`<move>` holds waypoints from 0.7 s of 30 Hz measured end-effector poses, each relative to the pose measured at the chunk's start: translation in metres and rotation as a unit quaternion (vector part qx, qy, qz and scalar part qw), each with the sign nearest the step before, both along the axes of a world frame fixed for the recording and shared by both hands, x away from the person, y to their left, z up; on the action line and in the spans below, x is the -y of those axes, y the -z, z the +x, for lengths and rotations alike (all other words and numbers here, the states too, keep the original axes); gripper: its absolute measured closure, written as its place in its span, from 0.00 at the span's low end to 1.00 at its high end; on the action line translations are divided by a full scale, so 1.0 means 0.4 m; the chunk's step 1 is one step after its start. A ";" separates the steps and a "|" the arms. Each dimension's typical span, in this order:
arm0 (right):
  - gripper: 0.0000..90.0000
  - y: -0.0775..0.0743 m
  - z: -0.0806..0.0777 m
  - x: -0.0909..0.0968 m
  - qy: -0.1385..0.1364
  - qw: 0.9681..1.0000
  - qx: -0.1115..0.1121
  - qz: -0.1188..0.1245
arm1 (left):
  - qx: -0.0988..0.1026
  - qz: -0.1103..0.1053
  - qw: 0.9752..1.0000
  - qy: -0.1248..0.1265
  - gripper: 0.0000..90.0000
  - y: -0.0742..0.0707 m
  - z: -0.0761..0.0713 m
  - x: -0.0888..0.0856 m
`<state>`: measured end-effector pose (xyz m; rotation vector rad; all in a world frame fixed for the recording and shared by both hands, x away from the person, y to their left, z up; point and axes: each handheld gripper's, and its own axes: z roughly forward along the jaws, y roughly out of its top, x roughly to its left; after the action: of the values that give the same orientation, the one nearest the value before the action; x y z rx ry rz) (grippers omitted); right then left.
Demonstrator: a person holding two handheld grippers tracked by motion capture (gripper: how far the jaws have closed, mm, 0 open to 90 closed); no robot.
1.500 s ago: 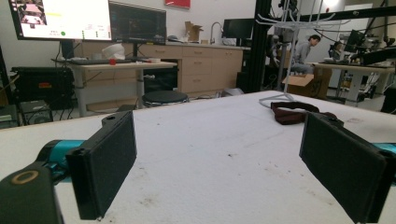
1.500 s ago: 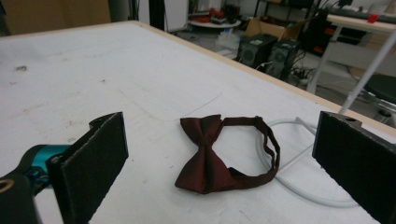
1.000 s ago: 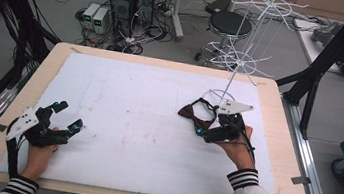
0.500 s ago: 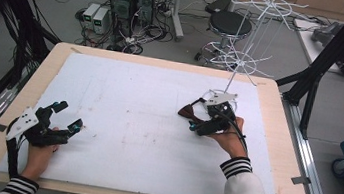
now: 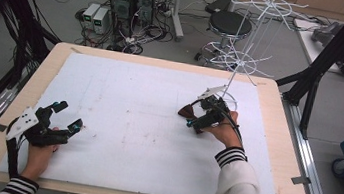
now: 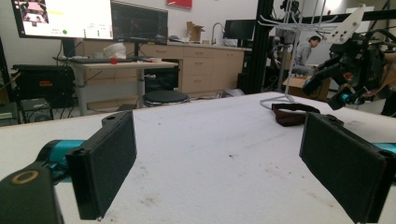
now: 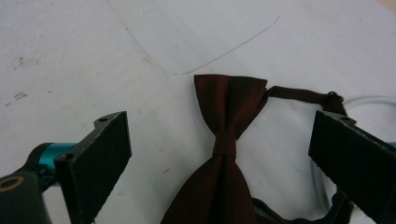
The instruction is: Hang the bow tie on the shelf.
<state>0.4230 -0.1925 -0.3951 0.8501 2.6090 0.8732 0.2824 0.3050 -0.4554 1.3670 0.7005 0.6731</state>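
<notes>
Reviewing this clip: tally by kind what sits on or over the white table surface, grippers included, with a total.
Dark red fabric bow tie with strap: 1
White wire tiered stand: 1
Handheld black two-jaw grippers, left and right: 2
Total: 4

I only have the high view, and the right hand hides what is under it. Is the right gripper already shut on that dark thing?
Observer: No. The right gripper is open, its jaws on either side of a dark red fabric bow tie.
Operator: Is the bow tie flat?
Observer: It lies on the white foam board, its strap looping off to one side.
Operator: And the left gripper?
Observer: The left gripper is open, jaws holding nothing.
</notes>
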 end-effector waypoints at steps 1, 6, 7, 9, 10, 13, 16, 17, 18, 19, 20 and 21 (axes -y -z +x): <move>0.06 0.000 0.000 0.000 0.000 1.000 0.000 0.000 | 0.000 0.001 1.000 0.000 0.13 0.000 0.000 0.000; 0.10 0.012 0.013 -0.010 -0.002 1.000 -0.016 -0.014 | -0.001 0.000 1.000 0.000 0.13 0.000 -0.001 0.001; 0.13 0.013 0.017 -0.012 -0.007 1.000 -0.023 -0.019 | -0.001 0.000 1.000 0.000 0.13 0.000 -0.001 0.001; 0.16 0.015 0.025 -0.019 -0.011 0.999 -0.032 -0.032 | -0.001 0.001 1.000 0.000 0.13 0.000 0.000 0.000; 0.16 0.016 0.026 -0.020 -0.009 0.999 -0.035 -0.030 | 0.000 -0.001 1.000 -0.001 0.13 0.000 0.000 0.000; 0.19 0.016 0.042 -0.026 -0.010 0.998 -0.041 -0.038 | -0.001 -0.002 1.000 -0.001 0.13 0.000 0.000 0.000; 0.23 0.018 0.046 -0.025 -0.009 0.998 -0.045 -0.037 | -0.001 -0.001 1.000 -0.001 0.13 0.000 0.000 0.000; 0.24 0.022 0.051 -0.023 -0.019 0.998 -0.043 -0.039 | -0.001 -0.001 1.000 -0.001 0.13 0.000 0.000 0.000; 0.24 0.024 0.049 -0.024 -0.011 0.998 -0.049 -0.047 | -0.002 -0.002 1.000 -0.002 0.13 0.000 0.000 0.000; 0.28 0.028 0.053 -0.023 -0.019 0.997 -0.045 -0.053 | -0.001 -0.002 1.000 -0.002 0.13 0.000 0.000 0.000; 0.32 0.031 0.055 -0.022 -0.026 0.997 -0.049 -0.058 | -0.002 -0.002 1.000 -0.002 0.13 0.000 0.000 0.000; 0.32 0.031 0.055 -0.022 -0.026 0.997 -0.049 -0.058 | -0.002 -0.002 1.000 -0.001 0.13 0.000 0.000 0.000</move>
<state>0.4451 -0.1838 -0.4073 0.8163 2.7467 0.7018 0.2824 0.3051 -0.4554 1.3640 0.7061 0.6715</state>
